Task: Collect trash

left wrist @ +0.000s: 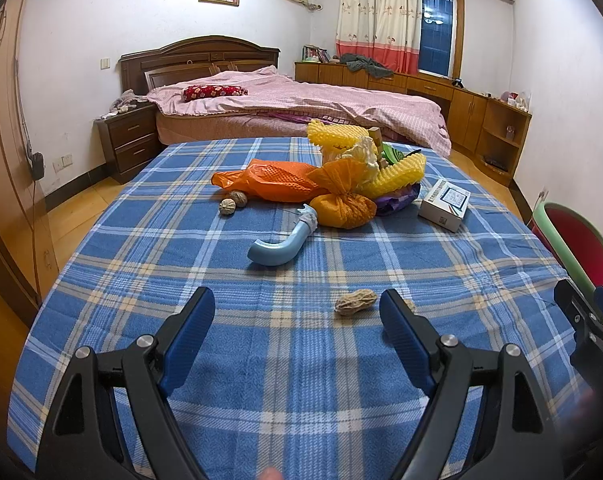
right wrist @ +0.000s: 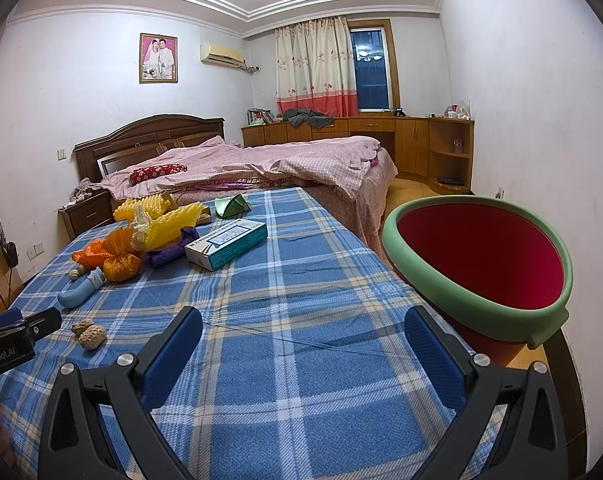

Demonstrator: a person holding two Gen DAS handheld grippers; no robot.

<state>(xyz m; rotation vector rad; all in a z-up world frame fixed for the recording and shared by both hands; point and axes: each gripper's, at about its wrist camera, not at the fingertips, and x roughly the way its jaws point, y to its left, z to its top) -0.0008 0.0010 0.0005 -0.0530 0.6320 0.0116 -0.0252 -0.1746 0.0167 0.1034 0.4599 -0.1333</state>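
Through the left wrist camera, my left gripper (left wrist: pixel 297 312) stood wide open over the blue plaid cloth (left wrist: pixel 261 360) and held nothing. A tan peanut shell (left wrist: pixel 356 301) lay just inside its right finger, with a second shell mostly hidden behind that finger; I judged I had lined up on it as the nearest scrap. Further ahead lay a curved pale-blue plastic handle (left wrist: pixel 279 242), then a heap of orange plastic bags (left wrist: pixel 301 184) and yellow foam fruit netting (left wrist: pixel 365 156), with two walnuts (left wrist: pixel 233 202) to its left and a white cardboard medicine box (left wrist: pixel 444 204) to its right. The cloth between my fingers and the handle was bare, so I had room to advance.

Through the right wrist camera, my right gripper (right wrist: pixel 303 336) was equally wide open and empty. A red bin with a green rim (right wrist: pixel 421 280) stood just to its right, beyond the cloth's right edge, its mouth tilted toward me; I took that as the place for the trash. The peanut shells (right wrist: pixel 88 333) sat to the left, near the tip of the left gripper. Open cloth ran ahead to the box; the table edge on the right was close, so any carry there would be short.
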